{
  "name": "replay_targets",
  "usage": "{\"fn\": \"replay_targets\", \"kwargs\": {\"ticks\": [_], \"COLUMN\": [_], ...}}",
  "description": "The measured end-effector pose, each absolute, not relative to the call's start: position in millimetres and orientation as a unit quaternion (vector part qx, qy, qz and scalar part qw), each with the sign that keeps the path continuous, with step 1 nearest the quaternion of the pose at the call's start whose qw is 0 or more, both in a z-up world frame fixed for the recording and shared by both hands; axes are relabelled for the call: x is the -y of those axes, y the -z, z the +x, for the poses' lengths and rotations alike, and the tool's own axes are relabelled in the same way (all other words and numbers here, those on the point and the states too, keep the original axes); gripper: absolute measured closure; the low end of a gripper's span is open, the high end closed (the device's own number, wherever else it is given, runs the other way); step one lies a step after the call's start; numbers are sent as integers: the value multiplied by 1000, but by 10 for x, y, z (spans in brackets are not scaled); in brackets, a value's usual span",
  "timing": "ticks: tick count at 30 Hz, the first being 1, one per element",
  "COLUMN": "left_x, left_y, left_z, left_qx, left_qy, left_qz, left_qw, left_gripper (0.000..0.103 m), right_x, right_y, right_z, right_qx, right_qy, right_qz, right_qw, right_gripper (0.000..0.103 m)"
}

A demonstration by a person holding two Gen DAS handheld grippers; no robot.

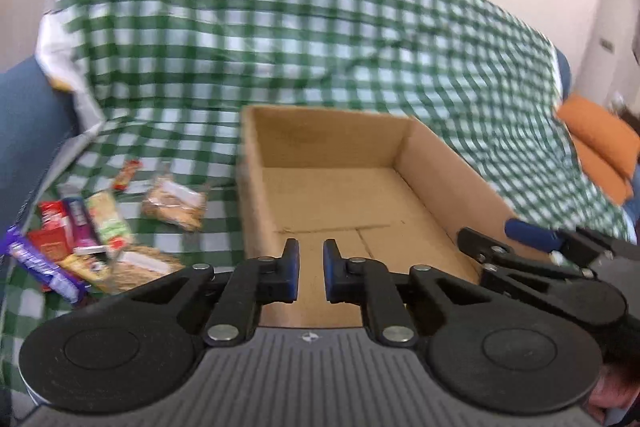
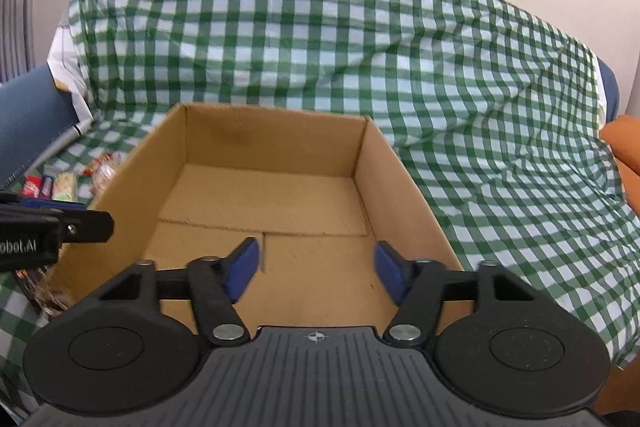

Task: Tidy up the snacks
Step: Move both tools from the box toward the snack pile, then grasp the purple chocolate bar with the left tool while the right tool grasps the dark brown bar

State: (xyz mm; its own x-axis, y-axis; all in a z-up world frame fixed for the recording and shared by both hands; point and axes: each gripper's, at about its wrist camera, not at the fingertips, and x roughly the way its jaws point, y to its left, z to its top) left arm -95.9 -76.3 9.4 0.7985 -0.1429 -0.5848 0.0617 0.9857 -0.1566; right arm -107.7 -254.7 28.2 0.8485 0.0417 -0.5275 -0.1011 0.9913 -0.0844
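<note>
- Around, a green checked cloth (image 2: 400, 67) covers the sofa; an orange cushion (image 1: 600, 143) sits at its right edge.
- Snack packets (image 1: 80, 239) lie heaped left of the bare cardboard box (image 2: 400, 187).
- Left gripper (image 1: 311, 269) narrow, right gripper (image 2: 316, 269) wide; both hold nothing.

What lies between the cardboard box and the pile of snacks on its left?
In the left wrist view, only checked cloth separates the cardboard box from the snacks; the nearest packet lies apart.

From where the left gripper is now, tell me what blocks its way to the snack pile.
Nothing visible does. The left gripper sits over the near edge of the cardboard box, holding nothing; the snack pile lies on the checked cloth left of the box wall, apart from it.
</note>
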Motion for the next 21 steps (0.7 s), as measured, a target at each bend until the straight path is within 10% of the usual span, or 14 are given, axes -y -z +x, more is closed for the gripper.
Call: {"fn": "replay_targets", "kwargs": {"ticks": [14, 21], "left_x": [-1291, -1636], "left_y": [-66, 35], "left_z": [-507, -508], "left_qx": [-378, -396], "left_qy": [-113, -142], "left_qz": [-219, -288], "left_qw": [892, 860], "left_gripper": [88, 59], "right_x": [1341, 597], "right_y": [-665, -170], "right_z": [-1158, -1331], "right_qx": [-225, -269], "right_qy": [-275, -349], "right_qz": [-52, -116], "right_qw": [933, 890], "right_gripper": [53, 53]}}
